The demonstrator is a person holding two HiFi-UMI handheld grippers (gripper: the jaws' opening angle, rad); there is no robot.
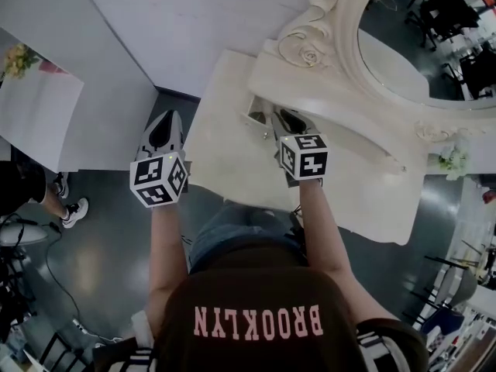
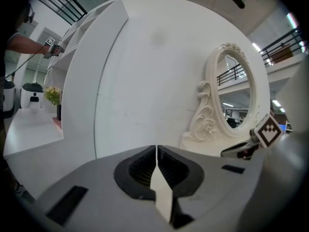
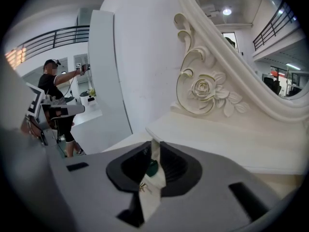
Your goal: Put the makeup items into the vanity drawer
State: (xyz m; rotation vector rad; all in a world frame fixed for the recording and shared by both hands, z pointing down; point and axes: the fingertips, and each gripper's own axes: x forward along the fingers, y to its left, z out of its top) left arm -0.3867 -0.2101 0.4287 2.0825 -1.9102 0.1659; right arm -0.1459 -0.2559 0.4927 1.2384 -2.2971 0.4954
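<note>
Left tool (image 2: 157, 151) held beyond table's left edge, over grey floor (image 1: 116, 246); jaws clenched together, nothing seen between them. Cream table (image 1: 225, 157) at centre, carved oval mirror (image 1: 422, 45) at its back. Right tool (image 3: 153, 146) held over table near mirror base, grasping small makeup item (image 3: 152, 167): pale, with dark green part, pinched between jaws.

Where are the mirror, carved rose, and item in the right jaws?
mirror (image 1: 434, 45): head view, glass.
carved rose (image 3: 202, 88): right gripper view, flower centre.
small green item (image 3: 152, 168): right gripper view, green part.
</note>
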